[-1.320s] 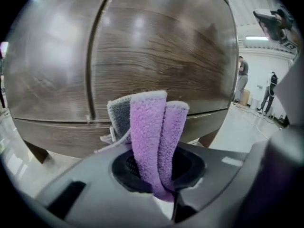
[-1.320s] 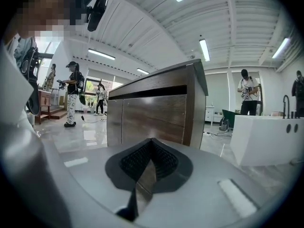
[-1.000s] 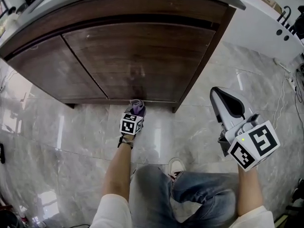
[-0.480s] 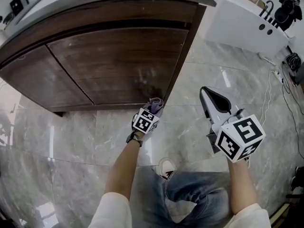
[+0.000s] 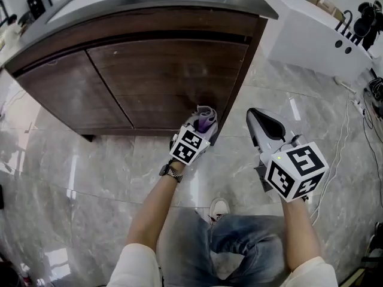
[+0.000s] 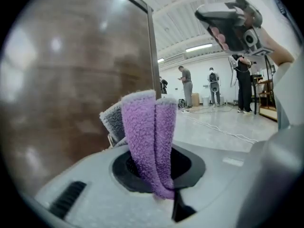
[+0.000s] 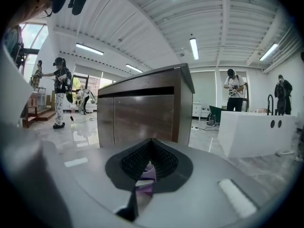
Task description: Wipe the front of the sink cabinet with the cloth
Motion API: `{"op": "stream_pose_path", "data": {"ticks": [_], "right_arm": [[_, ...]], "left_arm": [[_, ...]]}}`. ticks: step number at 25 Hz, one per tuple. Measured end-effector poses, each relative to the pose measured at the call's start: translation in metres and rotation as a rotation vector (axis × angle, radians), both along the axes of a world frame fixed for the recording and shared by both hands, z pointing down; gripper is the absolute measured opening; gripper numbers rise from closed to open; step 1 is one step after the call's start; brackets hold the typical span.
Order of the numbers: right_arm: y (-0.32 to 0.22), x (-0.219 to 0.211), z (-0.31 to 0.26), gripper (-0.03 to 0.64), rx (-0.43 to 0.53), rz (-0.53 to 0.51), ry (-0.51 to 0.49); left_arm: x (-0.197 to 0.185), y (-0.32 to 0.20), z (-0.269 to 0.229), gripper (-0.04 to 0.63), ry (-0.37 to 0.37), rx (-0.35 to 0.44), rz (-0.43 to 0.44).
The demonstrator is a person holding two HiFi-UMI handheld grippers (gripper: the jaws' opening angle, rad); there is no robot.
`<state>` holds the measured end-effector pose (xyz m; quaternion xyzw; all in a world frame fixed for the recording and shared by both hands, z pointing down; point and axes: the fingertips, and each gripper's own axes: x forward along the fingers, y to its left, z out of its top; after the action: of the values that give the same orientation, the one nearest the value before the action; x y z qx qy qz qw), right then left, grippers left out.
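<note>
The sink cabinet is dark brown wood with two doors under a grey top. My left gripper is shut on a purple and grey cloth and presses it to the lower right corner of the right door, by the cabinet's right edge. In the left gripper view the cloth stands up out of the jaws, with the door close on the left. My right gripper hangs shut over the floor, right of the cloth and apart from the cabinet. The right gripper view faces the cabinet.
A white unit stands right of the cabinet with a strip of glossy marble floor between them. Cables lie on the floor at far right. The person's shoe and knee are below the grippers. Several people stand far off.
My left gripper has slid the cloth to the right along the bottom of the right door, to the cabinet's right edge. The right gripper has stayed shut beside it.
</note>
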<state>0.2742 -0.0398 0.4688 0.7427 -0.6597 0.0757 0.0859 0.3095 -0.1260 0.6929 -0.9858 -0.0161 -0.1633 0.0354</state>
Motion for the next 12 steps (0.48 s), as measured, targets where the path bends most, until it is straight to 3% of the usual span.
{"op": "stream_pose_path", "data": {"ticks": [4,10,12], "right_arm": [[-0.029,-0.025,-0.016,0.006,0.062,-0.039,0.037],[-0.07,-0.059,-0.032,0.006,0.127,-0.074,-0.001],[-0.087,-0.08,-0.041,0.006,0.167,-0.123,0.015]], "left_arm": [[-0.05,-0.024,-0.066,0.054,0.08,0.023,-0.087],[-0.146,-0.065,-0.145,0.052,0.077,0.055,-0.189],[-0.177,-0.087,-0.17,0.052,0.08,0.102,-0.225]]}}
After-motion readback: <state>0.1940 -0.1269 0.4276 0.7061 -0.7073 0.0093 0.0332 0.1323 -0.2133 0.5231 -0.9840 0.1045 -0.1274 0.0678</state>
